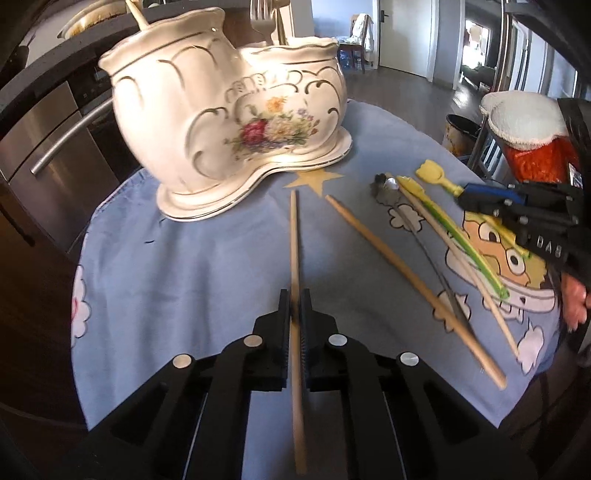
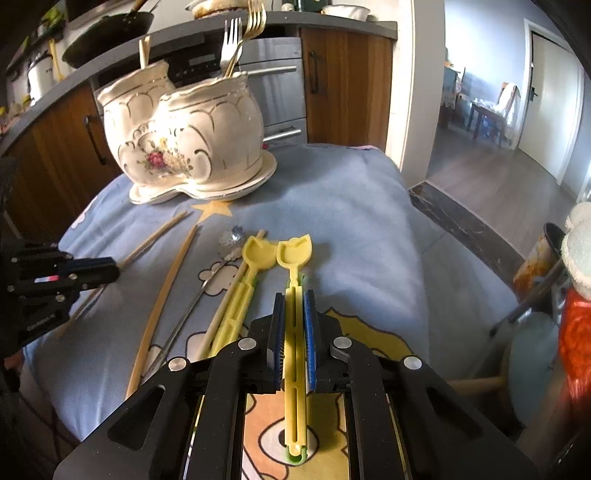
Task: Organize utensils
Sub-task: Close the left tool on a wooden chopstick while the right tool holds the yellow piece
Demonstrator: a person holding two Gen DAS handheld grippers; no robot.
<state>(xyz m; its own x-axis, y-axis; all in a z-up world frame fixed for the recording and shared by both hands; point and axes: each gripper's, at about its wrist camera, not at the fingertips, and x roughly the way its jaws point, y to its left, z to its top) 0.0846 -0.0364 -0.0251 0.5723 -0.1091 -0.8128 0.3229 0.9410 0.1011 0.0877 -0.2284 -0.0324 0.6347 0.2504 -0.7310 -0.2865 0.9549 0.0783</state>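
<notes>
Left gripper jaws pinched on a wooden chopstick, right gripper on a yellow spoon, low over the table. Could slip or swing (long, thin) and bump the holder.

Cloth under my fingers: blue cartoon sheet, a yellow star printed ahead of them.
Ahead, beyond my fingertips: steel dishwasher, wooden cabinets.
Up left: black pan.
Far right: open doorway, chair.

Floral cream holder (gold-trimmed), blue cloth
</notes>
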